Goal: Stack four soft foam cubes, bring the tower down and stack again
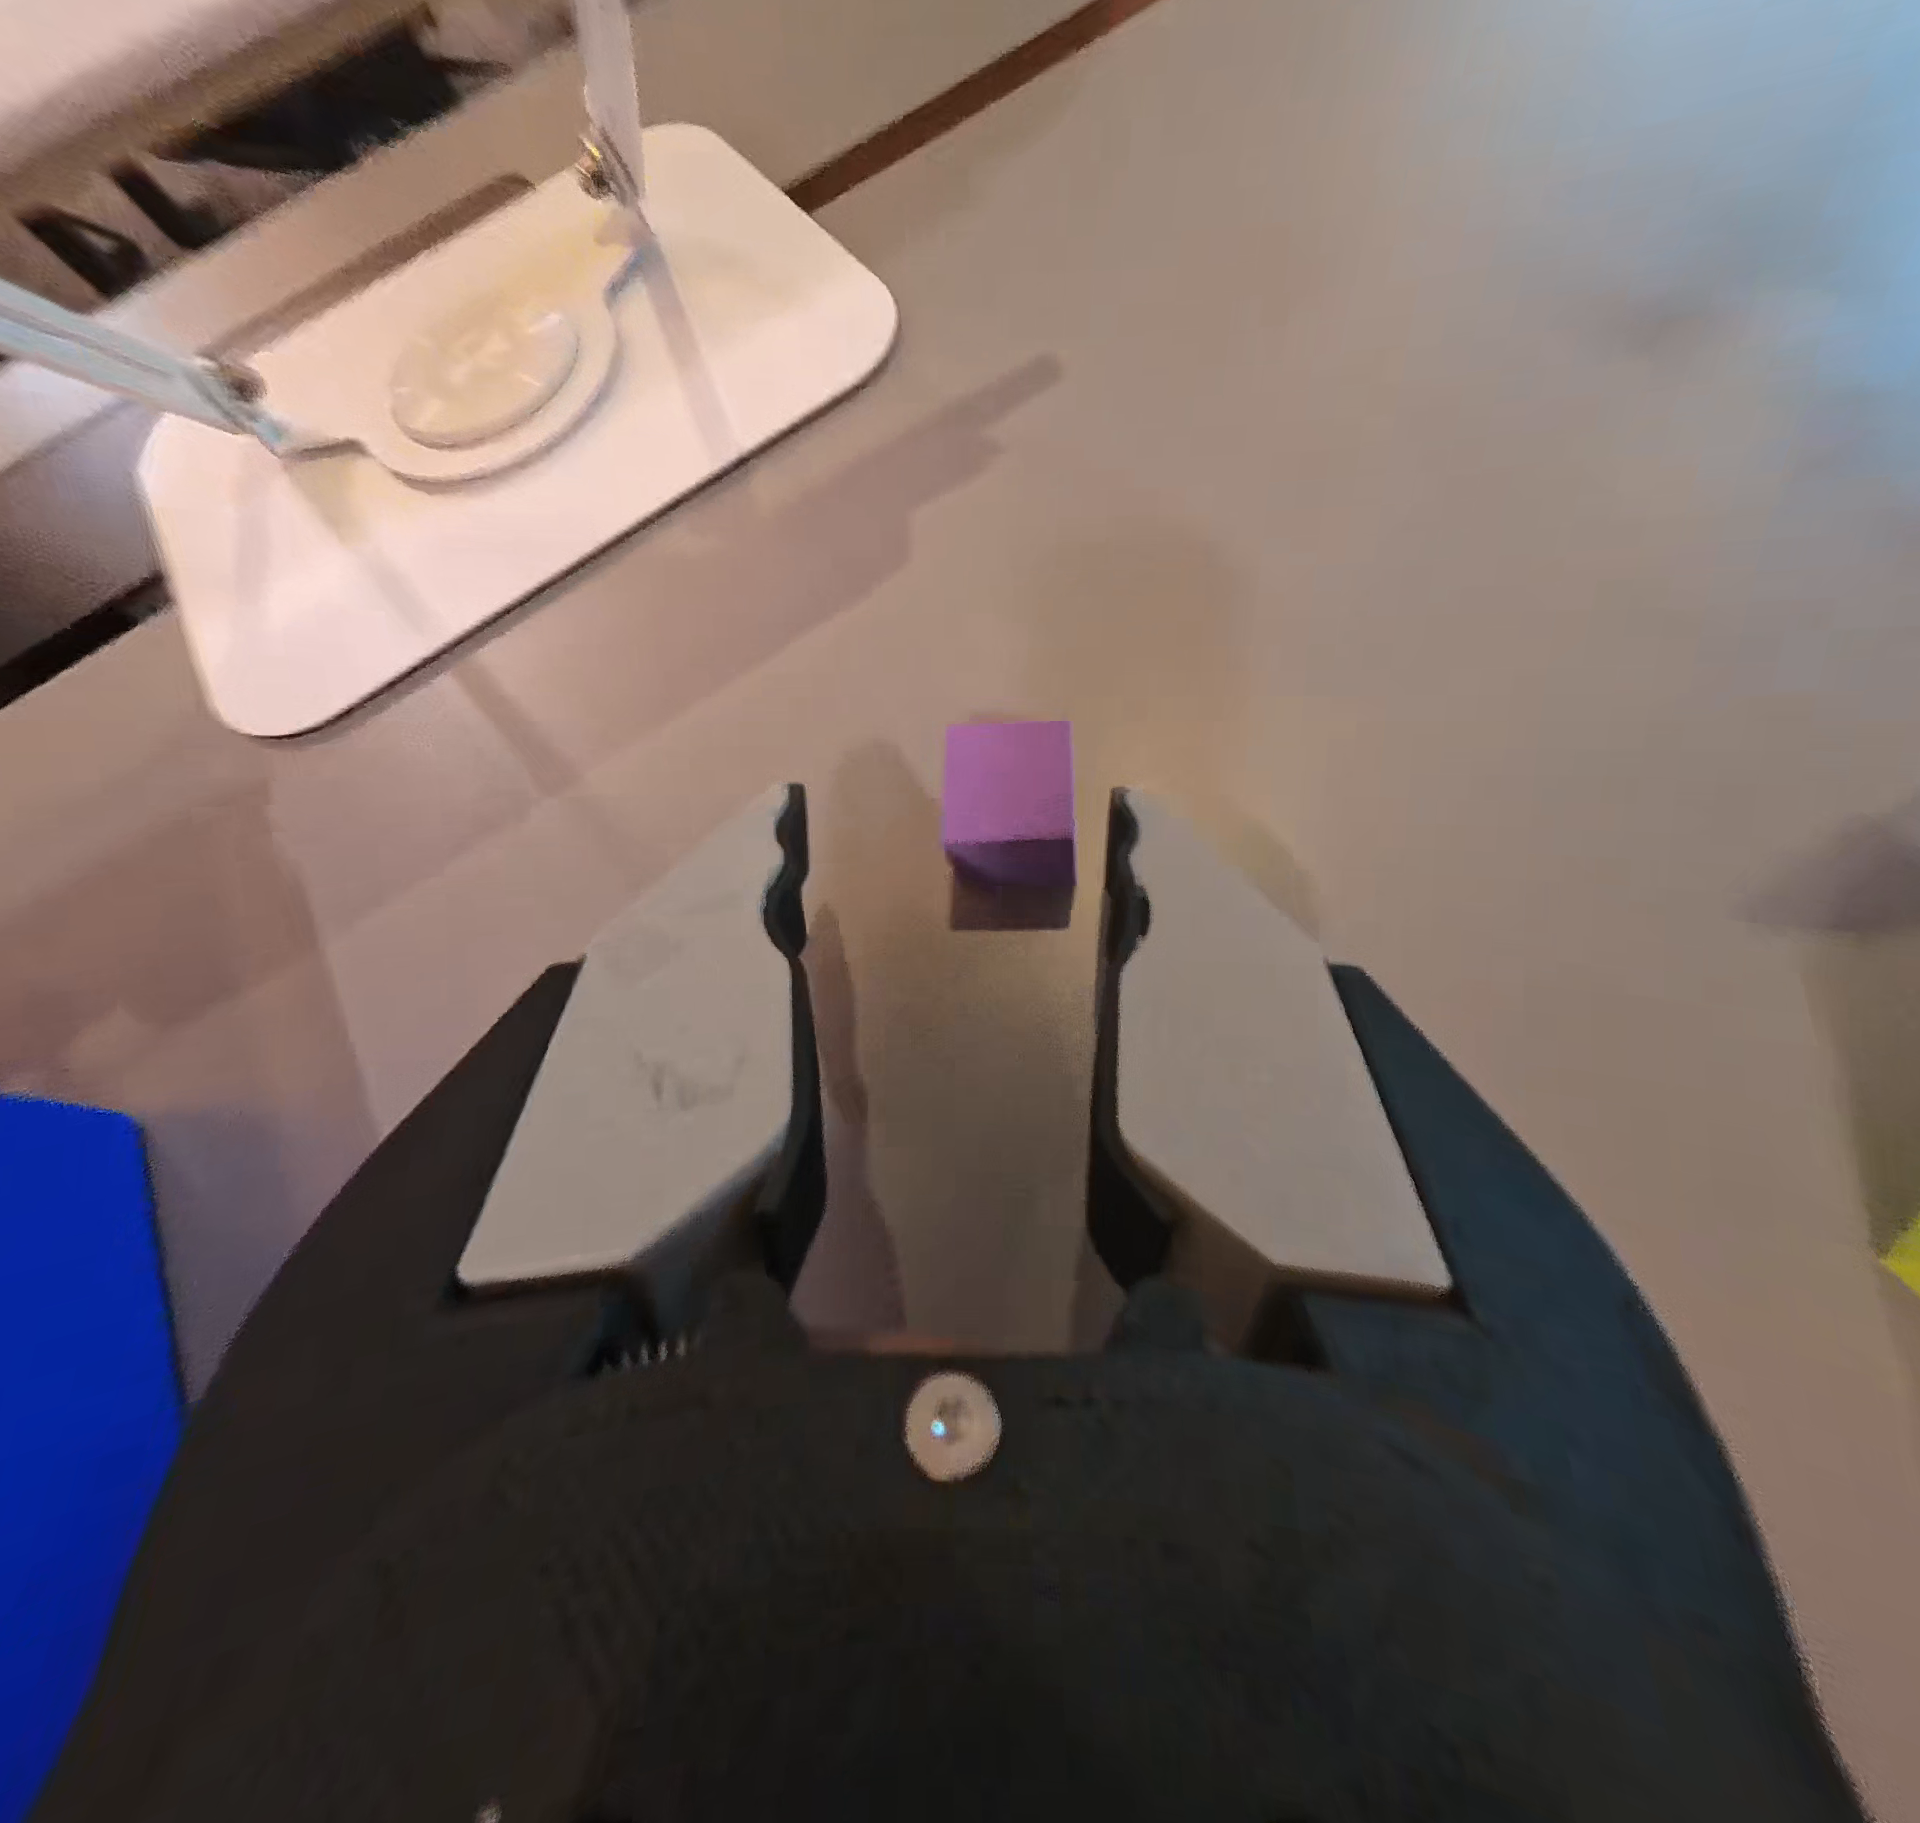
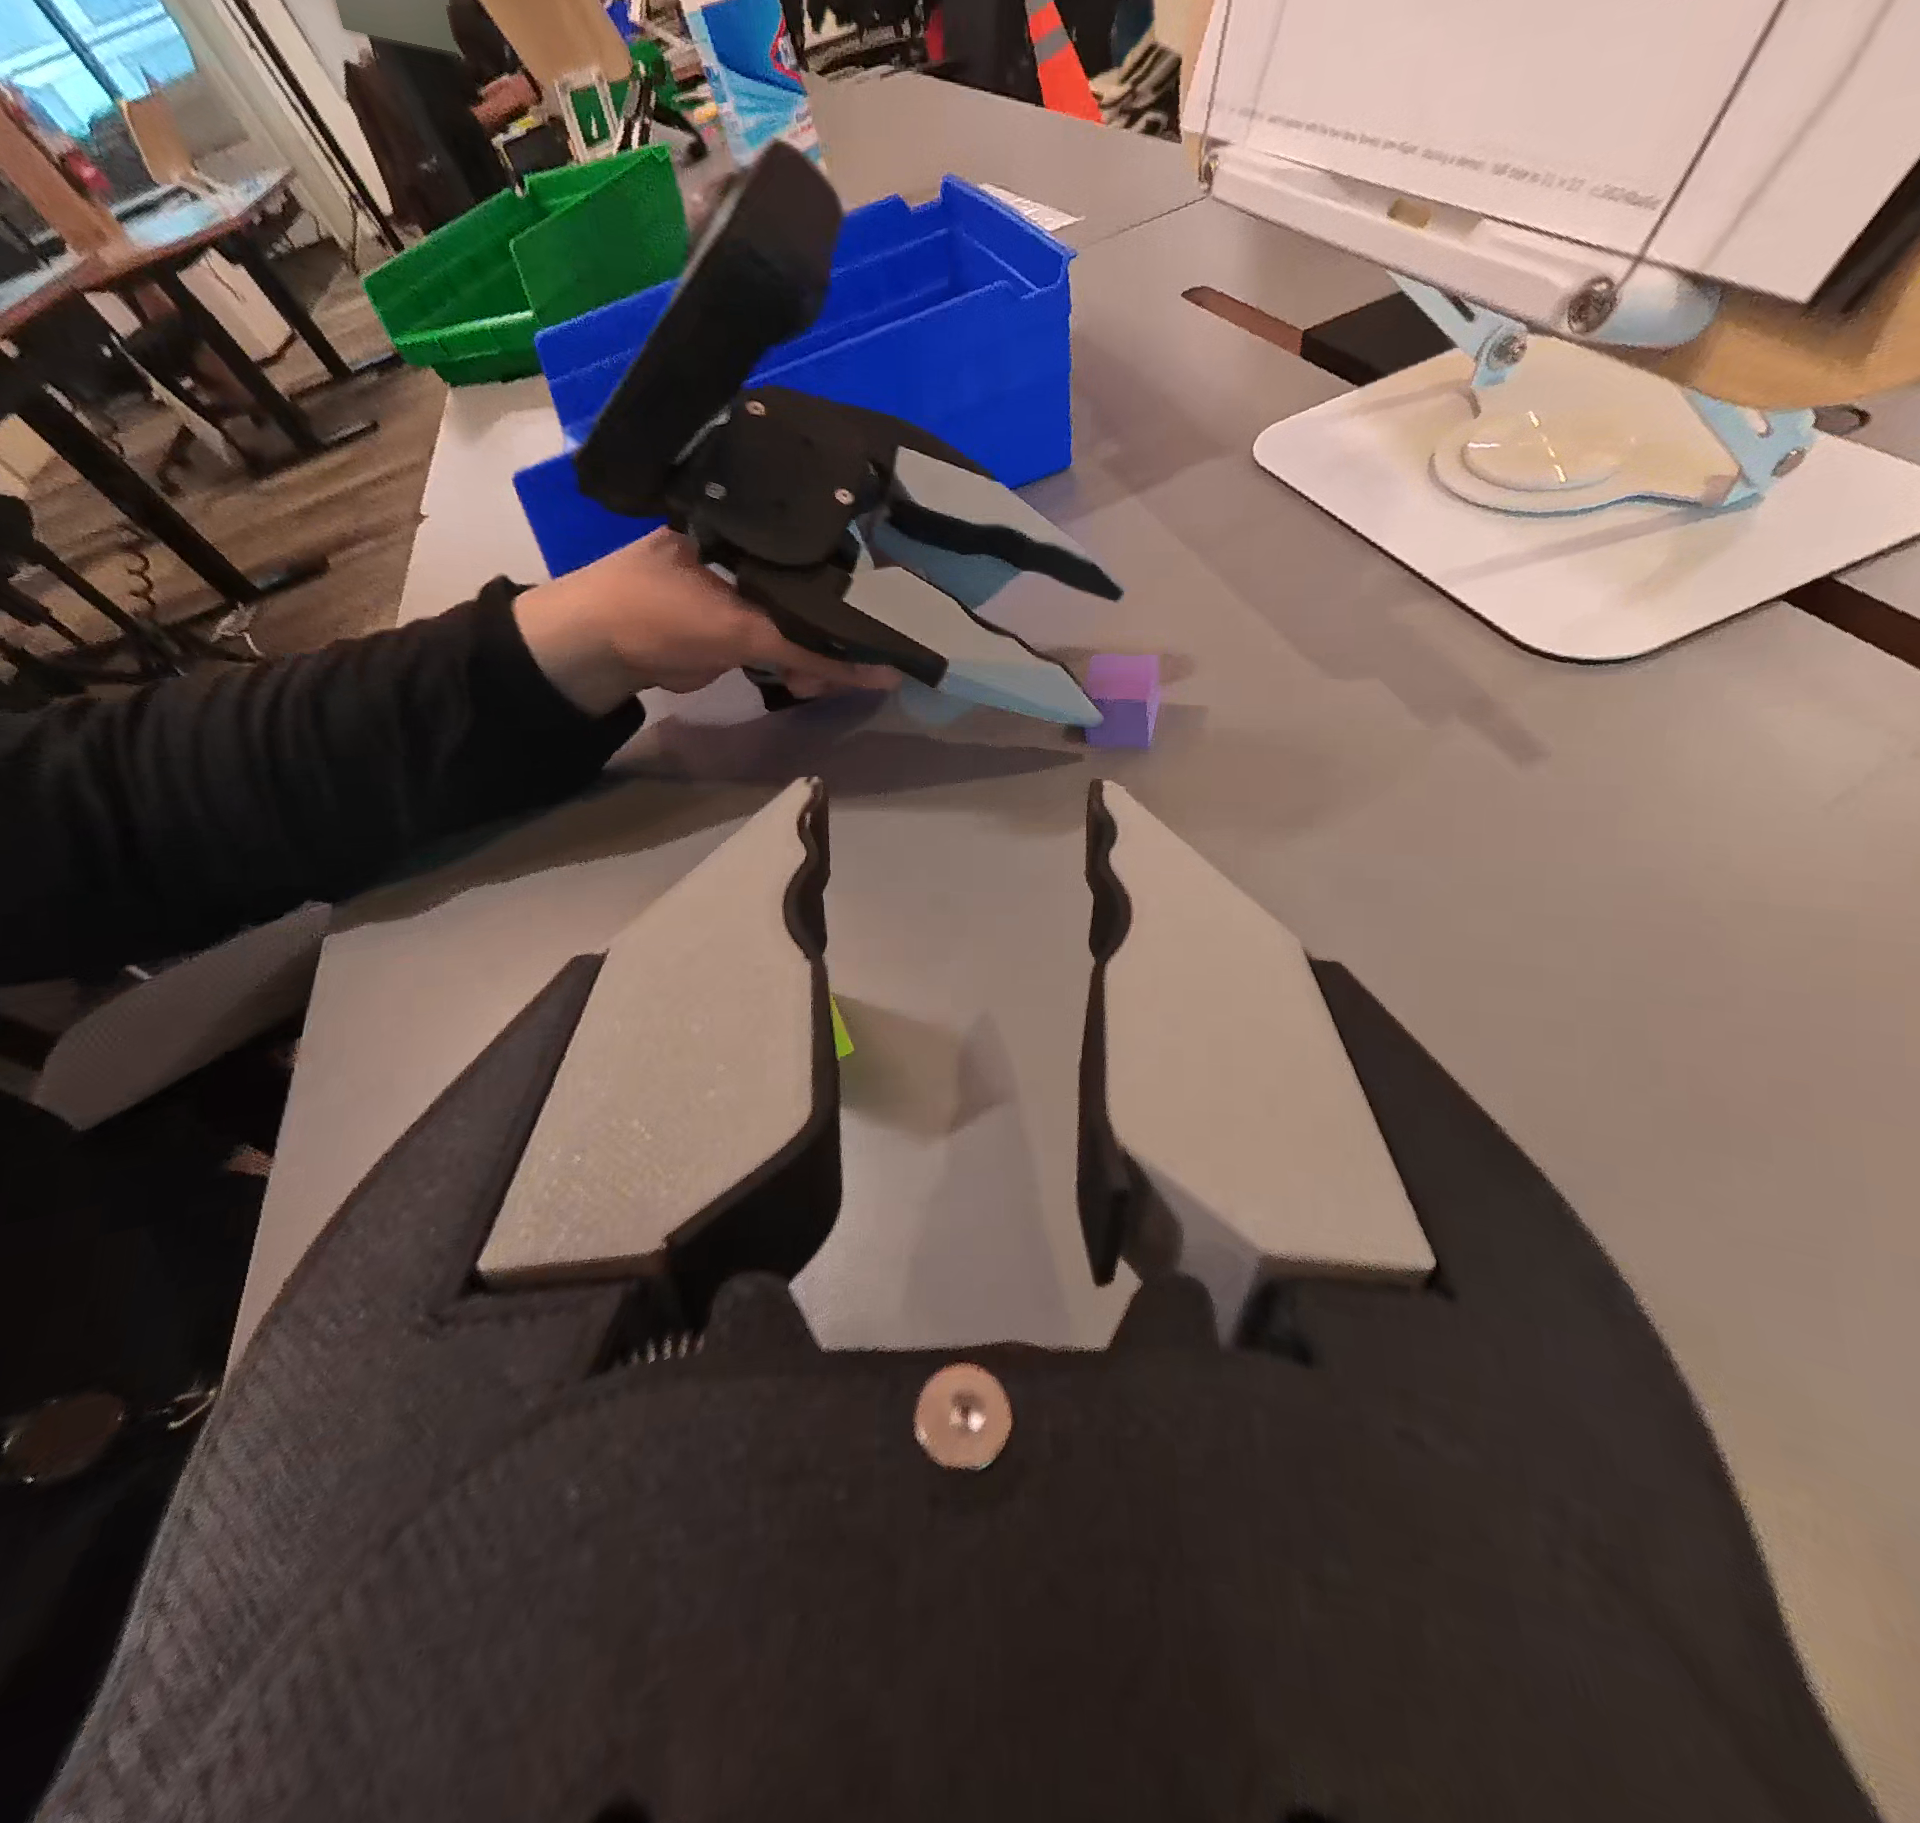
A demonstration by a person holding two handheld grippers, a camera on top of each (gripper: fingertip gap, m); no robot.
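Left wrist view: left gripper [image 1: 951,817] spread around purple cube [image 1: 1006,802].

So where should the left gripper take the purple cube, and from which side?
Across its two upright side faces, coming straight on along the table. The purple cube sits flat and square-on, alone, just ahead of the open left gripper, nearer its right finger, so probably shift slightly right before closing.

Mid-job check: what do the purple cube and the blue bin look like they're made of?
Purple cube: matte, no glare, edges slightly soft, which fits foam as the task says; softness itself can't be seen. Blue bin: thin, rigid moulded walls with a stepped rim and a slight sheen, probably hard plastic.
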